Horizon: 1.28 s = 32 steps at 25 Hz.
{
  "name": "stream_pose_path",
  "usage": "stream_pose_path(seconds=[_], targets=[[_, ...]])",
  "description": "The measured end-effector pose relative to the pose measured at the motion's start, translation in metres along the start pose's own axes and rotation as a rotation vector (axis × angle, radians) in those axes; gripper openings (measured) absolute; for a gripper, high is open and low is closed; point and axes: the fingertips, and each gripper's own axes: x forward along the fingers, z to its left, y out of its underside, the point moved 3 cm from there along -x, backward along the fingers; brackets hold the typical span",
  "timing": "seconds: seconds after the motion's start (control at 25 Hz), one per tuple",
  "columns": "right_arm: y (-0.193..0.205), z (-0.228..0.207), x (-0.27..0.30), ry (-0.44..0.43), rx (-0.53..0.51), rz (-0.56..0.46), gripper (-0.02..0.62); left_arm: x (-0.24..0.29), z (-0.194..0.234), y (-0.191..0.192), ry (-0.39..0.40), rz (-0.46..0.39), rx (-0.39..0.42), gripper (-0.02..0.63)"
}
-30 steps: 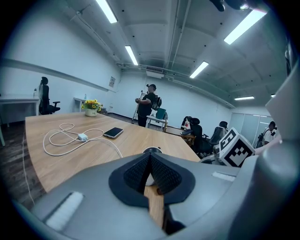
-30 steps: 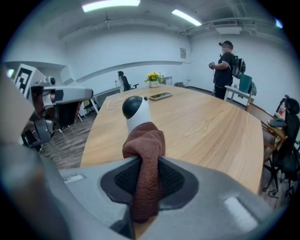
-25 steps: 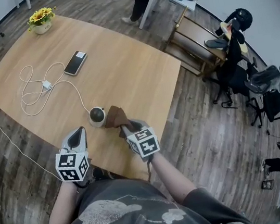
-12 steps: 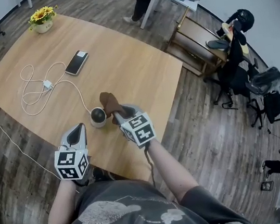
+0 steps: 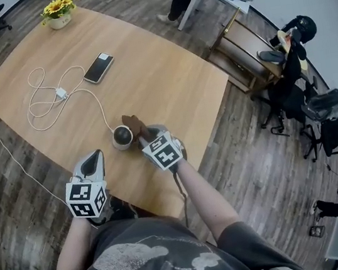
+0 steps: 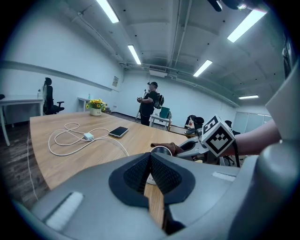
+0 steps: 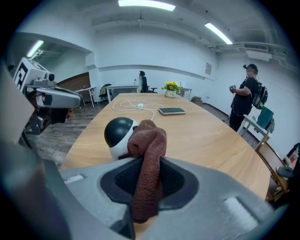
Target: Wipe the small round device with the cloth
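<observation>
Wood table (image 5: 168,87) in front of you. Your L gripper (image 5: 96,158), at 7 o'clock from the device, has jaws pressed together w/ nothing between. Your R gripper (image 5: 146,138) pinches the brown cloth (image 5: 134,125). It touches the small round device (image 5: 121,137) at its 3 o'clock, near the table's near edge.

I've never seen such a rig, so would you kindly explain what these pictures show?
A person holds a two-jaw gripper in each hand; there is no robot arm. One picture comes from a head camera looking down; the other two come from cameras on the grippers, looking along their jaws. On the wooden table lie a small round device, a phone, a white cable and potted flowers. The right gripper is shut on a brown cloth, against the device. The left gripper is shut, holding nothing.
</observation>
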Motion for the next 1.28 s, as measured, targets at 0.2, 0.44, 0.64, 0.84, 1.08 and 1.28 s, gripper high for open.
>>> stream_pose_path(seconds=[0.2,0.44,0.64,0.84,1.08,1.28], targets=[[0.025,0.005,0.02,-0.002,-0.146,0.142,0.075,-0.007,0.007,0.002,-0.039,0.006,-0.011,0.018],[0.033,0.007,0.023,0.007,-0.08,0.132,0.075,-0.014,0.006,0.005,-0.071,0.008,-0.011,0.018],[0.026,0.002,-0.002,0.025,0.063,0.05,0.075,-0.016,-0.004,0.006,-0.08,0.004,0.006,0.018],[0.002,-0.005,-0.045,0.043,0.187,-0.102,0.075,-0.017,-0.005,-0.008,-0.107,-0.023,0.027,0.018],[-0.034,0.001,-0.081,0.054,0.184,-0.233,0.075,-0.016,-0.002,-0.027,-0.111,-0.058,0.086,0.018],[-0.053,0.022,-0.081,0.09,0.138,-0.23,0.075,-0.002,0.012,-0.028,-0.055,-0.051,0.091,0.018]])
